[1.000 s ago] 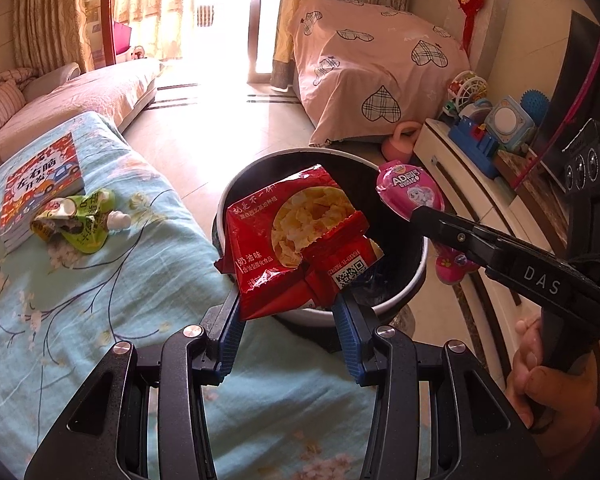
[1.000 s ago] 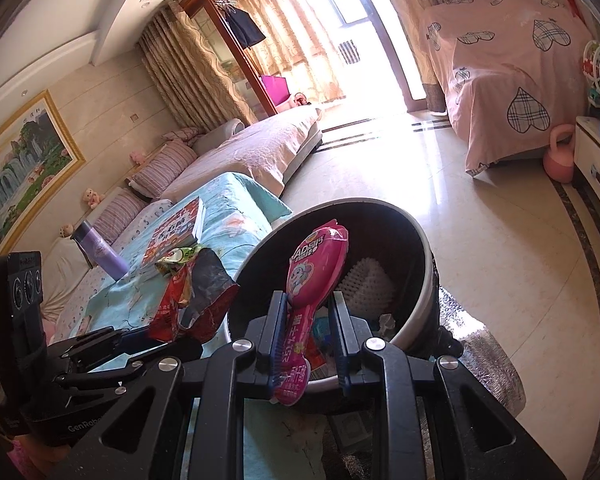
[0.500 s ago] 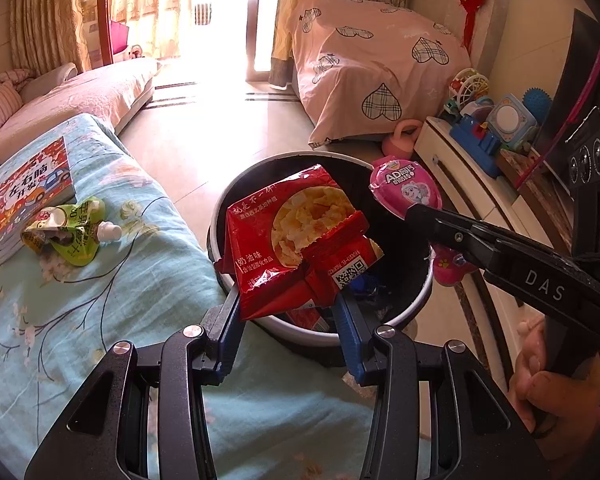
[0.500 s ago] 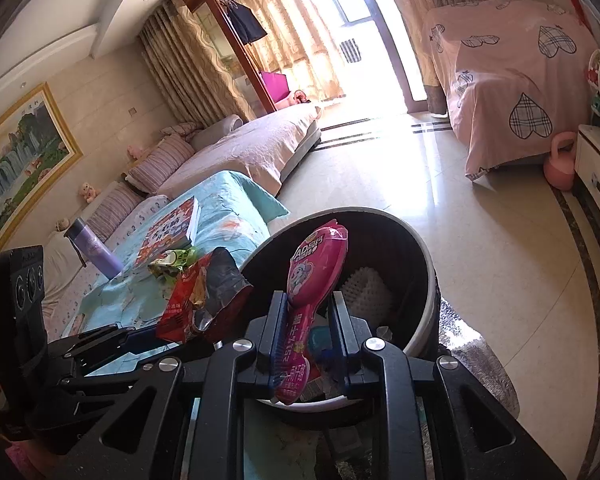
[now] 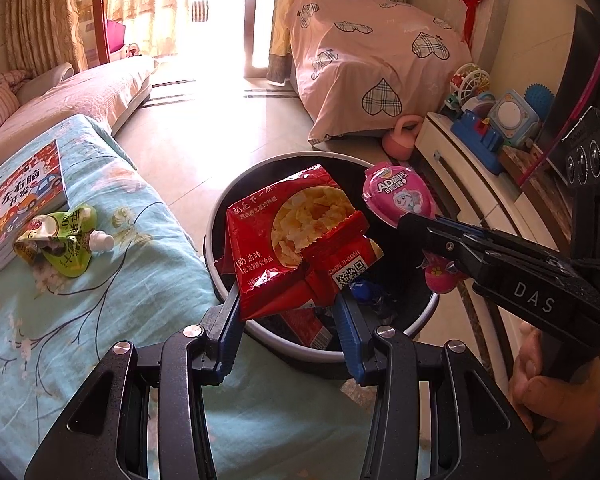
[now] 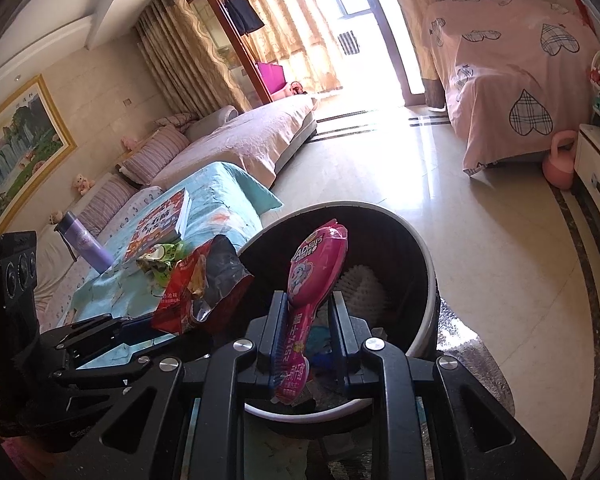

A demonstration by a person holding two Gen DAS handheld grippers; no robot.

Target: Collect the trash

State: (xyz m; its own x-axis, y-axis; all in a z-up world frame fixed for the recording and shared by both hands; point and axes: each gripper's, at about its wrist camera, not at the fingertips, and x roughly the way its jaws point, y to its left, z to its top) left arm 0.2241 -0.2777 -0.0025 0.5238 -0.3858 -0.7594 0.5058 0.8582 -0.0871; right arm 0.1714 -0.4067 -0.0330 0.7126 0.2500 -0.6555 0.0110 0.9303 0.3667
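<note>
My left gripper (image 5: 288, 300) is shut on a red snack bag (image 5: 296, 240) and holds it over the round black trash bin (image 5: 220, 216). The bag also shows in the right wrist view (image 6: 196, 284). My right gripper (image 6: 308, 320) is shut on a pink pouch (image 6: 312, 280), held over the same bin (image 6: 424, 272). The pouch shows in the left wrist view (image 5: 396, 196) above the bin's right side. A crumpled green drink pouch (image 5: 60, 240) lies on the light blue bedspread (image 5: 100, 300), left of the bin. Wrappers lie inside the bin.
A red children's book (image 5: 24, 192) lies by the green pouch. A purple bottle (image 6: 86, 248) stands on the bedspread. A white cabinet (image 5: 480, 184) with toys stands to the right. A pink kettlebell (image 5: 402, 140) sits on the tiled floor. A pink-covered piece of furniture (image 5: 372, 60) stands behind.
Both grippers have moved slightly forward over the bin, each keeping hold of its item. The green pouch and book have not moved on the bedspread.
</note>
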